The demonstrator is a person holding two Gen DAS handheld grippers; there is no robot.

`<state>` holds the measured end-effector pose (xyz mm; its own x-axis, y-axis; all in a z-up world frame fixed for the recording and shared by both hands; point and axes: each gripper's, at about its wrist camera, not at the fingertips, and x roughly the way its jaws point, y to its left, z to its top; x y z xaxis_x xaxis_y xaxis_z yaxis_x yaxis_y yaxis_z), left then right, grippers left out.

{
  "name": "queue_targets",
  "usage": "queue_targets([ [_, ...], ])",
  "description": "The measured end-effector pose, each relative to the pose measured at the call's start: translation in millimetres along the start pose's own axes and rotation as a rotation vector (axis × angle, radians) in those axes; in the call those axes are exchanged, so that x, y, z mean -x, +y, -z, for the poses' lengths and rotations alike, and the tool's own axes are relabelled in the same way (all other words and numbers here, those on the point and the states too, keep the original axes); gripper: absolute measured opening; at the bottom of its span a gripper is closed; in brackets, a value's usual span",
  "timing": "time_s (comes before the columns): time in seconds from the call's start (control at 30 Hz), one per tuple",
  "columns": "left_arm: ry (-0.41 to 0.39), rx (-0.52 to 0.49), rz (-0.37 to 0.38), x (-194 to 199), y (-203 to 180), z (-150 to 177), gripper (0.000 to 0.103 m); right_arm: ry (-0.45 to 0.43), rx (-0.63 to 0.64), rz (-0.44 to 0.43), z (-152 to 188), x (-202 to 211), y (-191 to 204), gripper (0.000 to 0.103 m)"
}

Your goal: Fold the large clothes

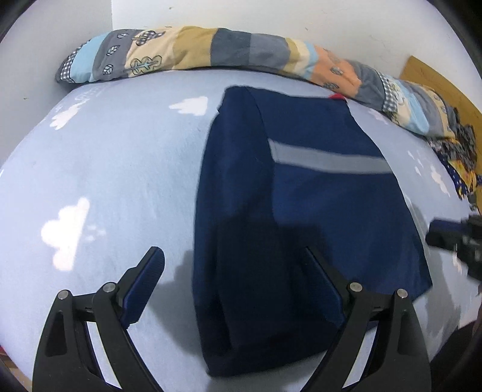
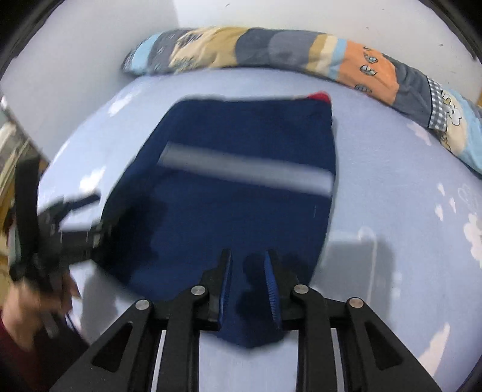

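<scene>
- A navy garment (image 1: 301, 193) with a grey stripe (image 1: 328, 158) lies folded on a light blue sheet (image 1: 114, 169) printed with white clouds.
- The left gripper (image 1: 238, 265) hangs above its near edge, jaws wide apart and empty.
- A patchwork quilt (image 1: 211, 49) lies along the white wall (image 1: 271, 15).
- The right gripper (image 1: 452, 238) shows blurred at the right edge.

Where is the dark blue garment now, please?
The dark blue garment lies folded on the light blue sheet, right of centre in the left wrist view, below the patchwork quilt.

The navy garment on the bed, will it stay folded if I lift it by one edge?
Probably not: the navy garment lies soft and flat in loose layers, so it would likely droop and unfold. It looks light, and might slide on the smooth bedsheet.
</scene>
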<state>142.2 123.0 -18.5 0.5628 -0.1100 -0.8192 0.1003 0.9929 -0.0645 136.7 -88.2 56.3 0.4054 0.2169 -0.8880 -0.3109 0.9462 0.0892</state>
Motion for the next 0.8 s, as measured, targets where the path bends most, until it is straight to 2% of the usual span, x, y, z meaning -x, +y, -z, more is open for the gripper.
queue_targets([
  [0.07,0.009,-0.027,-0.014,-0.1,-7.4,7.2,0.093,0.017,0.029,0.003,23.2,-3.2,7.6,0.025],
  [0.13,0.054,-0.057,-0.056,-11.5,-12.6,13.1,0.094,0.045,0.019,0.001,40.3,-21.3,7.5,0.026],
  [0.3,0.105,-0.004,-0.038,-25.9,-2.8,9.7,0.101,0.026,-0.005,-0.011,47.7,-48.8,2.2,0.026],
  [0.4,0.094,-0.01,-0.041,-21.6,-2.6,4.9,0.1,0.036,0.01,-0.031,44.3,-45.3,0.7,0.026],
  [0.47,0.068,0.008,-0.034,-12.4,1.8,-0.7,0.1,-0.007,-0.004,-0.09,43.6,-31.3,-7.7,0.027],
  [0.53,0.009,0.042,-0.021,0.9,12.0,-11.5,0.1,-0.053,-0.057,-0.143,37.6,-16.3,-19.5,0.026],
  [0.6,-0.021,0.064,-0.045,5.7,21.7,-21.7,0.1,-0.089,-0.064,-0.104,29.9,-10.4,-25.2,0.026],
  [0.67,-0.008,0.084,-0.049,0.3,29.9,-26.9,0.1,-0.102,-0.043,-0.019,19.8,-13.6,-31.8,0.032],
  [0.8,0.053,0.097,-0.059,-23.9,31.7,-30.0,0.1,-0.05,-0.044,0.003,19.7,-41.4,-36.1,0.034],
])
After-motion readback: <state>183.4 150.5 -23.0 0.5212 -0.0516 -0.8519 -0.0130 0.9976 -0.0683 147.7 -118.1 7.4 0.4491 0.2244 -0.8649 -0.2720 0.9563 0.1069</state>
